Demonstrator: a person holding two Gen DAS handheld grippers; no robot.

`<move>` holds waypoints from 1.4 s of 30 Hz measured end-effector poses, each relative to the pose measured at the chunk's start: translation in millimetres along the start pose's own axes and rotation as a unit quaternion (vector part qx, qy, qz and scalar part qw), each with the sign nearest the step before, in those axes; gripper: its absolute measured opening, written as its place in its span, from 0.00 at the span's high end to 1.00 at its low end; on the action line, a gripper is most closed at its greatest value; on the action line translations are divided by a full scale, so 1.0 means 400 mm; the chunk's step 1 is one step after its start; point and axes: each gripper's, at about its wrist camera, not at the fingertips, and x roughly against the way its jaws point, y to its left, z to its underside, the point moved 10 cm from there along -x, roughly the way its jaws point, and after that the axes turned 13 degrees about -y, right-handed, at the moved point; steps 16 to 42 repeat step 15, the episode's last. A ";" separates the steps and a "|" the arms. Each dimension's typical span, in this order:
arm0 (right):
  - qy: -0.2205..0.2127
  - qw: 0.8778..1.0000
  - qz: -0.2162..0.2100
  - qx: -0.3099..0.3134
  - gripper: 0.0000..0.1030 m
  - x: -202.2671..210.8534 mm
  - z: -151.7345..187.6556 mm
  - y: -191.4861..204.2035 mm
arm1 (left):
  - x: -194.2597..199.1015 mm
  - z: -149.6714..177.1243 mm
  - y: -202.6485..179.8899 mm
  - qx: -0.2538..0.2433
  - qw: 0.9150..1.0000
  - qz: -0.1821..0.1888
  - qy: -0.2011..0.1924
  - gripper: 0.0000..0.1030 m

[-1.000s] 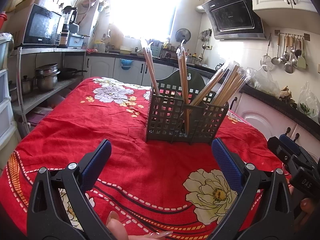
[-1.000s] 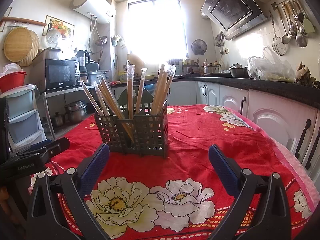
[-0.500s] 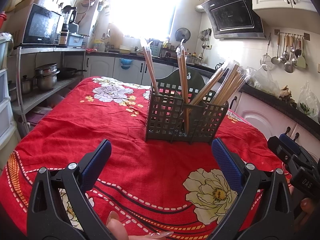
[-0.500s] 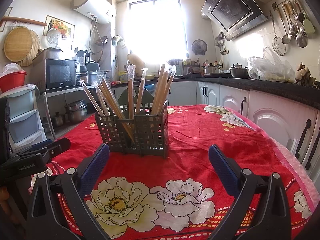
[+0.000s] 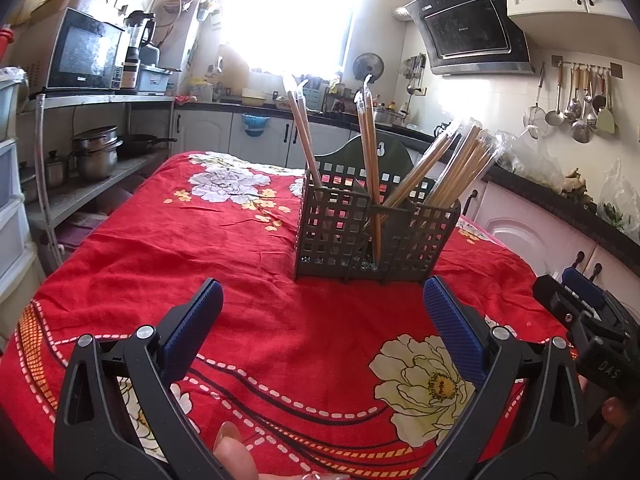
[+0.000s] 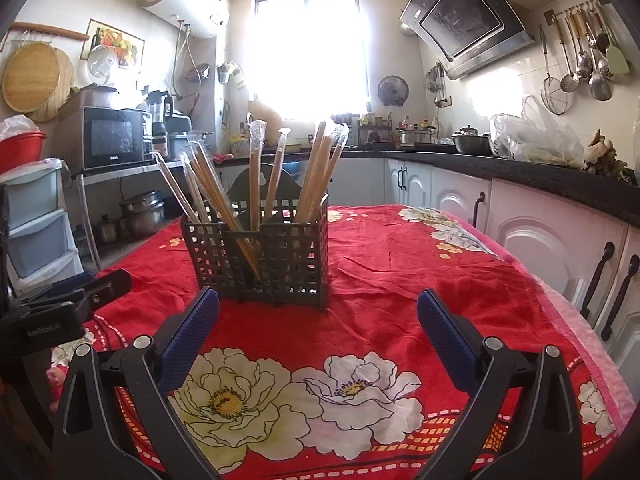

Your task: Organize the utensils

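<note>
The dark perforated plastic utensil caddy (image 5: 376, 232) stands mid-frame on the red floral tablecloth (image 5: 168, 248), holding wrapped wooden chopsticks (image 5: 452, 168). Left gripper (image 5: 320, 320) and right gripper (image 6: 318, 320) gape wide, holding nothing. The leaning bundles make the light caddy likely to tip if one is pulled sideways.

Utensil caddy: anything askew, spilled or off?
Nothing stands out. The caddy stands upright on the red tablecloth, wrapped chopsticks leaning inside its compartments, none on the cloth. Left gripper and right gripper are open, empty.
</note>
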 end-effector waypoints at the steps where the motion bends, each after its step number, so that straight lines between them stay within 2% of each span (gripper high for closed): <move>1: 0.001 1.000 0.003 0.002 0.06 -0.001 0.000 0.000 | 0.002 0.000 -0.001 0.001 1.000 0.002 0.001 0.10; 6: 0.015 1.000 0.005 -0.016 0.06 -0.006 0.006 -0.019 | 0.012 -0.003 0.003 0.017 0.999 0.010 0.027 0.10; 9: 0.032 0.998 0.019 -0.046 0.06 -0.014 0.004 -0.072 | 0.016 -0.040 0.042 0.036 0.999 -0.004 0.030 0.10; 12: 0.058 0.994 0.045 -0.076 0.06 -0.030 0.004 -0.155 | 0.006 -0.082 0.105 0.031 0.999 -0.030 0.031 0.10; 15: 0.097 0.987 0.091 -0.088 0.06 -0.054 0.012 -0.265 | -0.026 -0.109 0.199 0.007 0.996 -0.081 0.044 0.10; 42: 0.097 0.987 0.091 -0.088 0.06 -0.054 0.012 -0.265 | -0.026 -0.109 0.199 0.007 0.996 -0.081 0.044 0.10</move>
